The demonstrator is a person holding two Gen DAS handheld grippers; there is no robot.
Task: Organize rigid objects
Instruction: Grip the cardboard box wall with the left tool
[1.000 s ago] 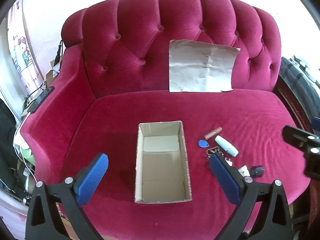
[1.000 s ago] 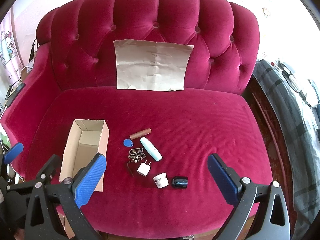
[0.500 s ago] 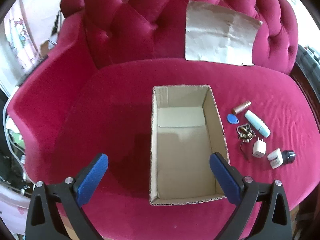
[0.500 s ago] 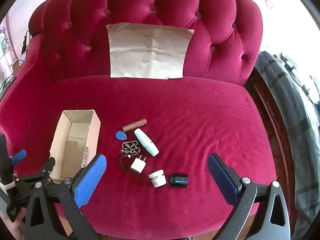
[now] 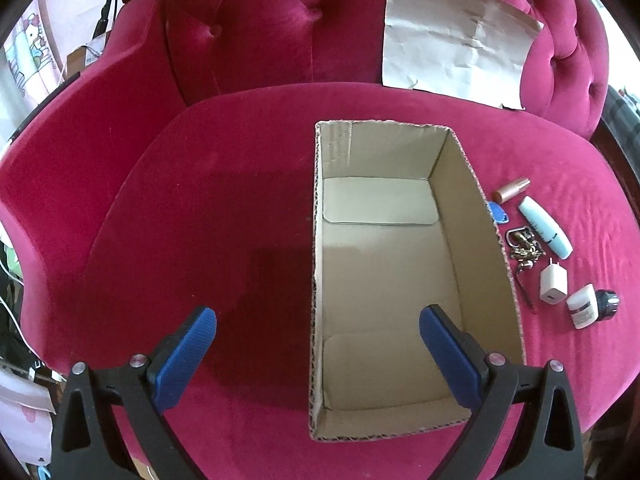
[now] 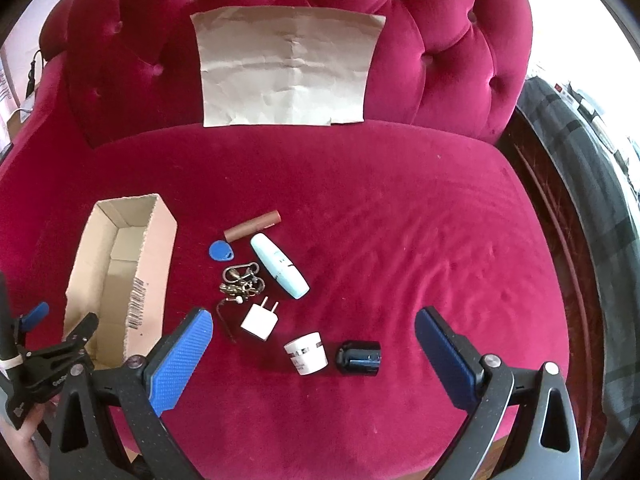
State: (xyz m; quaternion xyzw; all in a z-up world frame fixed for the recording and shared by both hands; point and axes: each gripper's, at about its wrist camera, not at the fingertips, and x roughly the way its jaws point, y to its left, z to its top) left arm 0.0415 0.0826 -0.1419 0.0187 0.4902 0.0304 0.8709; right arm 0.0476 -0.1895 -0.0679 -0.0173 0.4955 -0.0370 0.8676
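Fingers [image 5: 184,356] of the left gripper [image 5: 318,354] stood wide apart, holding nothing, above the near end of the cardboard box [image 5: 472,200] on the red sofa [image 5: 200,200]. Right gripper [image 6: 314,354] likewise gaped, unloaded, over the white charger plug [image 6: 260,322], white cap [image 6: 306,354] and black cap [image 6: 359,358] lying beside the box.

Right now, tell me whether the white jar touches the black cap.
Apart. The right wrist view shows a strip of red cushion between the white jar and the black cap.
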